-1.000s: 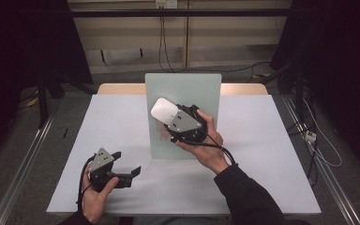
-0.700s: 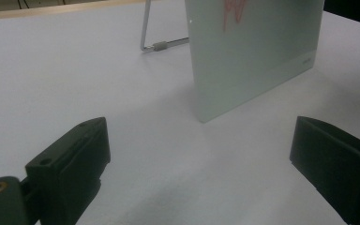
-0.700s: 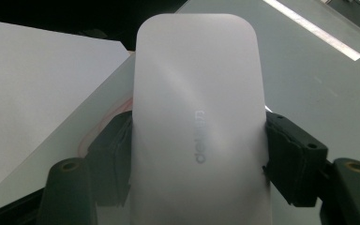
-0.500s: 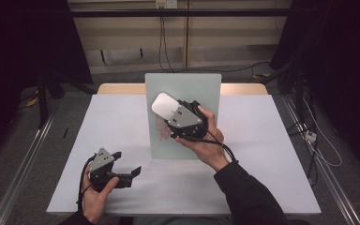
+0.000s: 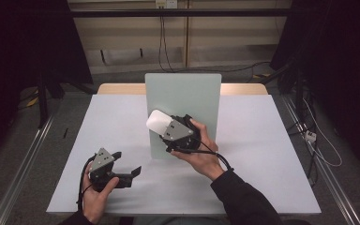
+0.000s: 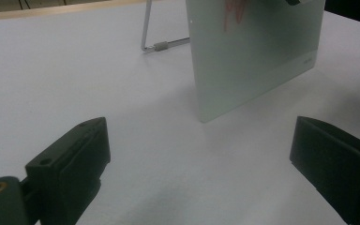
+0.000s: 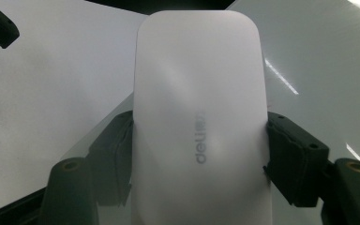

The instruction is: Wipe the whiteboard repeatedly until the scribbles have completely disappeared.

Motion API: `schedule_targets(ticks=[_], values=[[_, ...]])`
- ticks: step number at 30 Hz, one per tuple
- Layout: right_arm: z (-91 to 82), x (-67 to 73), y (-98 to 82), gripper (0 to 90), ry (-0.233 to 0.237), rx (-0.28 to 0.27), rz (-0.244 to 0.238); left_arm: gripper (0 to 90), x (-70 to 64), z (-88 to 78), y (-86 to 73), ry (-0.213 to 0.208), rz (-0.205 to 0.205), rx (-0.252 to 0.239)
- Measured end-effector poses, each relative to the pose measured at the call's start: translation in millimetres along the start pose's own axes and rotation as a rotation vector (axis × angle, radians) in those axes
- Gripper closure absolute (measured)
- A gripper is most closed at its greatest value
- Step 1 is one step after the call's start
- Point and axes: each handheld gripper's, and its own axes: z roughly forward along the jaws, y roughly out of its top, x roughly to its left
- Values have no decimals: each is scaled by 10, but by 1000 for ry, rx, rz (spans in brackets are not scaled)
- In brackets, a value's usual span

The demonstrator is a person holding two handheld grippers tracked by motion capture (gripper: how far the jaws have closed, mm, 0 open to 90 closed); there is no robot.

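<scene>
I am grasping the white eraser in my right gripper against the upright board; my left gripper fingers are resting released over the worktop.

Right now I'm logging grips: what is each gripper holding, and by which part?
The right gripper clamps a white eraser by its two long sides, near its lower end. The left gripper holds nothing, jaws apart.

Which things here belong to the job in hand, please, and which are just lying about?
In the job: white board eraser, gripped by the right gripper; standing whiteboard.
Lying about: left gripper, open on the table; floor cables.
</scene>
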Motion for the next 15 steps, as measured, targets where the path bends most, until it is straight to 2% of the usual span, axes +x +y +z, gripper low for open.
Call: schedule_targets(ticks=[4, 7, 11, 15], values=[[-1, -22, 17, 318, 9, 1, 5, 51, 0, 1, 0, 0, 0, 0], [-4, -62, 59, 318, -1, -8, 7, 51, 0, 2, -1, 0, 0, 0], [-11, -129, 137, 318, -20, -17, 14, 51, 2, -1, -3, -1, 0, 2], [-35, -203, 195, 318, -60, -31, 21, 51, 4, -5, -4, 0, -1, 0]])
